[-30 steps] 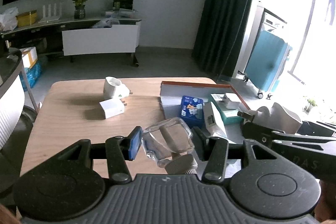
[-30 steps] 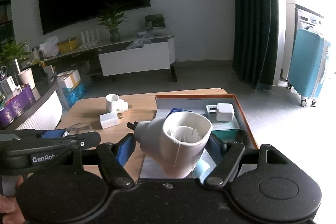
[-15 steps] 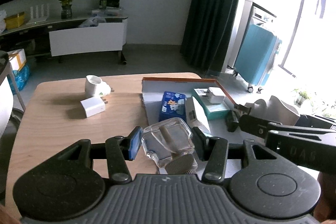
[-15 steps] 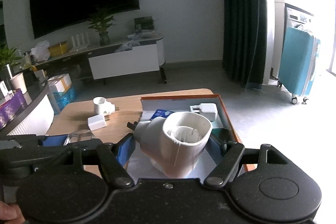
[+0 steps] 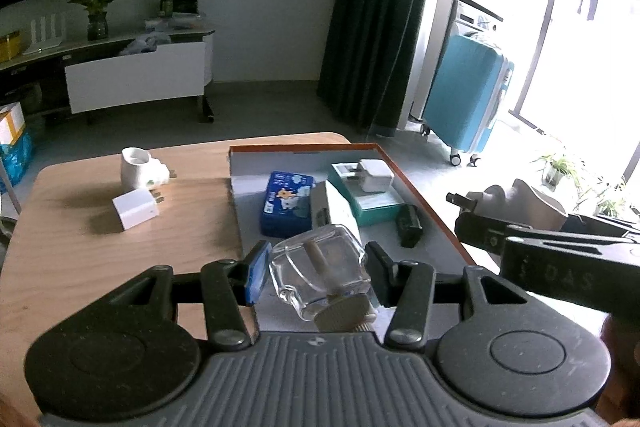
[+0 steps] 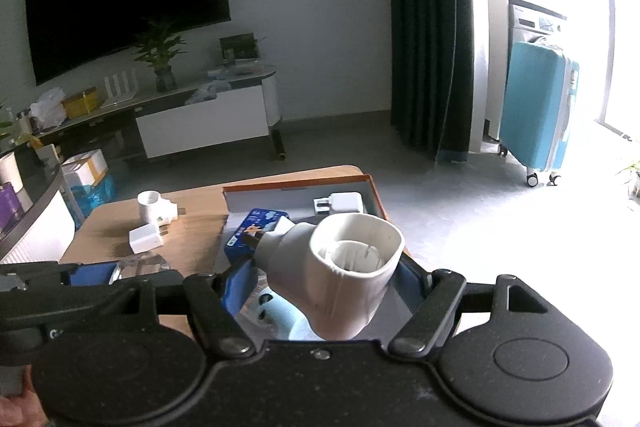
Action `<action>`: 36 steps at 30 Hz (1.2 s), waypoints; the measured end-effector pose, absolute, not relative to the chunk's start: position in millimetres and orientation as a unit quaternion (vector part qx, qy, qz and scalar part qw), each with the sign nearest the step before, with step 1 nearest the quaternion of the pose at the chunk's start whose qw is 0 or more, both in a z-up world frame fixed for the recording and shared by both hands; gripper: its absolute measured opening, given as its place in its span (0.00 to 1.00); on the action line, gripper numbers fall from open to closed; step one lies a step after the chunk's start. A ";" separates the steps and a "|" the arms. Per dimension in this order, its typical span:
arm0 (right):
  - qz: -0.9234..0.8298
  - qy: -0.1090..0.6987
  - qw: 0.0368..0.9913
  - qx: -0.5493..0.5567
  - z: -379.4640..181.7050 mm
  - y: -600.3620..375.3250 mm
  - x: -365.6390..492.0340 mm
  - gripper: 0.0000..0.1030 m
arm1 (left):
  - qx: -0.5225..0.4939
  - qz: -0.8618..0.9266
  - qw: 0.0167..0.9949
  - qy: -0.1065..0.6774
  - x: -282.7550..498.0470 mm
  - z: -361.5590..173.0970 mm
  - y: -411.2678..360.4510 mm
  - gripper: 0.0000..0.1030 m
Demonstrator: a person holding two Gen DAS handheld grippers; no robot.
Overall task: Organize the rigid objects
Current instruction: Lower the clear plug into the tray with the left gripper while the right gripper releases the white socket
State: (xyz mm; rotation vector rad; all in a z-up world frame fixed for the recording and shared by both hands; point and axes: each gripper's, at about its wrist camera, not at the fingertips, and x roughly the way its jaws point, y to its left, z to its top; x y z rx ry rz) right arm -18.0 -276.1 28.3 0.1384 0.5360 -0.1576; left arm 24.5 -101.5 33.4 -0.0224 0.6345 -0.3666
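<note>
Comparing with one second ago, both hand-held grippers have moved from the wooden desk [image 5: 100,259] toward the shallow orange-edged tray [image 5: 424,195], so both loads now hang over it and, I judge, are nearly ready to set down. The left hand-held gripper [image 5: 316,265] is closed partway, pinching a clear square glass bottle [image 5: 320,267] with a ribbed cap. The right hand-held gripper [image 6: 324,279] is pinching a white plastic plug-in device [image 6: 344,271], its round opening facing the camera.
</note>
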 end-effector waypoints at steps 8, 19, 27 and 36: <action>-0.089 0.273 0.955 0.072 22.3 -283.9 -13.6 0.84 | -0.004 -0.194 0.929 0.314 26.3 29.2 -114.2 0.50; -0.092 0.283 0.952 0.074 15.9 -292.0 -3.7 0.84 | 0.002 -0.205 0.922 0.329 28.7 20.0 -123.6 0.50; -0.091 0.289 0.950 0.070 12.2 -294.0 5.3 0.84 | 0.012 -0.216 0.917 0.335 30.1 14.7 -133.9 0.50; -0.086 0.300 0.948 0.069 8.2 -299.4 16.0 0.84 | 0.022 -0.234 0.910 0.343 33.4 7.6 -148.1 0.50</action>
